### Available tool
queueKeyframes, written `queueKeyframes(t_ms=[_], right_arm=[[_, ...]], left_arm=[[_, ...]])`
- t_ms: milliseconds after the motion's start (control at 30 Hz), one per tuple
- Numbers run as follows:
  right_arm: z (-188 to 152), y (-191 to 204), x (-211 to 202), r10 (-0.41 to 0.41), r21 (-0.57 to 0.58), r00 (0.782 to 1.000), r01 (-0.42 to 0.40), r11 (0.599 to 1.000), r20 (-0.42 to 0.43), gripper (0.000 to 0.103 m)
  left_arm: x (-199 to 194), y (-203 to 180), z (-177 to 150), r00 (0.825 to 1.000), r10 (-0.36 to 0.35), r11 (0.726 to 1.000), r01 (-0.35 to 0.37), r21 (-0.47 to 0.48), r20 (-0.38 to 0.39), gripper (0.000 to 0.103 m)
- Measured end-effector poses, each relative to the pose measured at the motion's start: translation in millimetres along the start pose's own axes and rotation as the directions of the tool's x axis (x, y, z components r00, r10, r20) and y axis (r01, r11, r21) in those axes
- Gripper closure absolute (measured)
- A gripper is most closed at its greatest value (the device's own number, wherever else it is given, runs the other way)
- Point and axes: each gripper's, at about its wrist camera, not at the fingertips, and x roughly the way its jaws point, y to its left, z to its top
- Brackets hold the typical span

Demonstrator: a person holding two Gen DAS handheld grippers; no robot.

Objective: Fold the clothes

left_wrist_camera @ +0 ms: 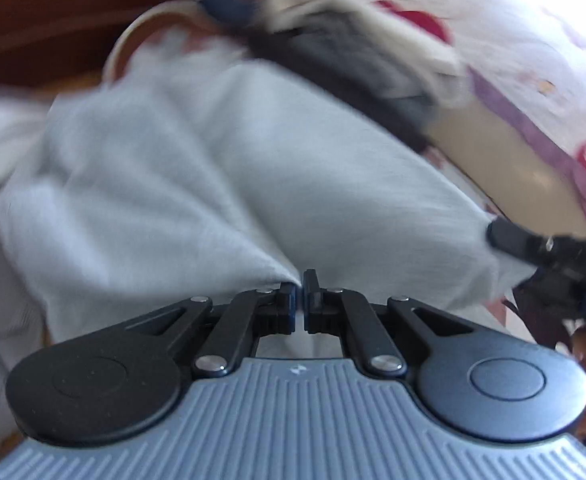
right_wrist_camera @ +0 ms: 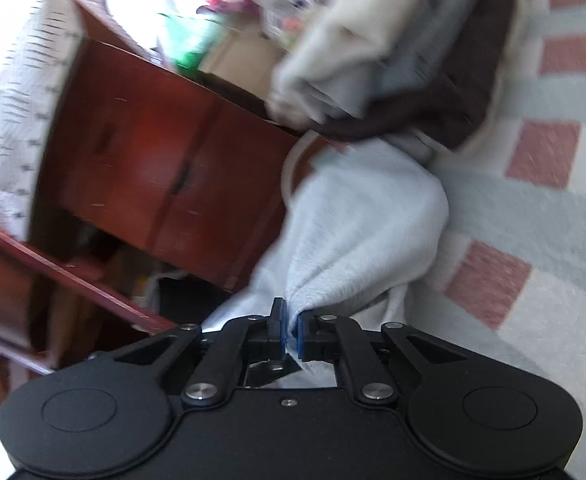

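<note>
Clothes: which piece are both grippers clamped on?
The pale grey garment. The left gripper and the right gripper each pinch an edge of it. The cream, grey and dark brown pieces lie piled beyond, untouched.

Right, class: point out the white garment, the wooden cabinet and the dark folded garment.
White garment (right_wrist_camera: 365, 216): right wrist view, on its bunched middle above the tongs.
Wooden cabinet (right_wrist_camera: 153, 152): right wrist view, on its front panel.
Dark folded garment (left_wrist_camera: 357, 56): left wrist view, on its top face.

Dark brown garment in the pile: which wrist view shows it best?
Right wrist: the dark brown garment shows wrapped under the cream and grey clothes. Left wrist gives only a blurred dark patch behind the pale grey cloth.
</note>
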Motion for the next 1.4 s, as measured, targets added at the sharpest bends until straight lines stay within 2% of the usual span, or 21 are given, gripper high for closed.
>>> queueKeyframes(t_ms=[100,233,333,400,500,567,667,767,800,867,933,1000,1033,1067,1100,1133,1200,1233,1300,1367,1400], right_arm=[[3,15,-29,0.011,-0.023,0.999,-0.01,1.0,0.039,0.098],[5,28,-64,0.018,-0.034,0.996,-0.015,0.999,0.088,0.098],[2,37,-92,0.031,-0.037,0.989,-0.026,0.999,0.143,0.098],[2,48,-114,0.046,-0.058,0.98,-0.035,0.998,0.192,0.098],[3,69,-152,0.04,-0.094,0.962,-0.014,0.995,0.272,0.098],[5,84,-178,0.012,-0.097,0.949,0.02,0.995,0.315,0.098],[7,103,-219,-0.1,-0.134,0.918,0.163,0.977,0.384,0.098],[13,104,-256,-0.236,-0.124,0.852,0.327,0.937,0.468,0.098],[15,97,-267,-0.312,-0.084,0.817,0.399,0.913,0.484,0.099],[19,81,-285,-0.478,0.006,0.725,0.548,0.837,0.496,0.099],[14,64,-297,-0.619,0.05,0.608,0.692,0.72,0.497,0.099],[7,41,-301,-0.718,0.078,0.508,0.788,0.61,0.476,0.099],[4,30,-303,-0.76,0.091,0.455,0.829,0.552,0.463,0.099],[0,16,-305,-0.795,0.106,0.42,0.853,0.51,0.438,0.099],[-3,3,-306,-0.825,0.122,0.389,0.873,0.472,0.409,0.1],[-7,-11,-308,-0.854,0.136,0.357,0.891,0.433,0.38,0.101],[-13,-34,-306,-0.897,0.153,0.308,0.917,0.369,0.318,0.103],[-17,-46,-305,-0.915,0.16,0.284,0.928,0.337,0.286,0.103],[-23,-55,-297,-0.93,0.112,0.269,0.946,0.304,0.251,0.1],[-30,-62,-289,-0.941,0.055,0.256,0.96,0.274,0.219,0.099],[-33,-66,-285,-0.947,0.026,0.248,0.965,0.259,0.204,0.098]], left_arm=[[-11,-34,3,0.999,-0.022,0.994,0.018,0.105,0.041,0.101],[-28,-71,4,0.993,-0.093,0.977,0.077,0.199,0.071,0.101],[-43,-93,6,0.983,-0.167,0.964,0.147,0.224,0.072,0.102],[-53,-114,11,0.97,-0.229,0.942,0.2,0.269,0.081,0.102],[-72,-157,19,0.944,-0.305,0.898,0.243,0.366,0.122,0.102],[-84,-189,25,0.92,-0.358,0.865,0.262,0.428,0.161,0.103],[-101,-248,36,0.862,-0.471,0.772,0.299,0.561,0.188,0.103],[-92,-296,44,0.87,-0.469,0.723,0.282,0.63,0.15,0.103],[-88,-309,46,0.875,-0.465,0.711,0.278,0.646,0.136,0.103],[-77,-310,40,0.896,-0.433,0.726,0.283,0.627,0.097,0.103],[-67,-302,31,0.908,-0.415,0.752,0.311,0.581,0.051,0.099],[-53,-279,16,0.934,-0.358,0.794,0.305,0.526,-0.001,0.099],[-44,-266,9,0.952,-0.306,0.816,0.274,0.51,-0.022,0.099],[-31,-246,3,0.97,-0.238,0.839,0.234,0.491,-0.056,0.099],[-20,-231,-1,0.98,-0.177,0.862,0.201,0.465,-0.095,0.099],[-12,-214,-3,0.982,-0.139,0.888,0.182,0.422,-0.131,0.099],[3,-181,-6,0.978,-0.06,0.928,0.128,0.349,-0.199,0.099],[5,-170,-7,0.981,0.01,0.93,0.062,0.363,-0.195,0.099],[10,-150,-10,0.971,0.151,0.918,-0.069,0.39,-0.184,0.099],[13,-138,-11,0.951,0.271,0.884,-0.183,0.43,-0.151,0.098],[13,-134,-10,0.942,0.305,0.871,-0.218,0.441,-0.138,0.096]])
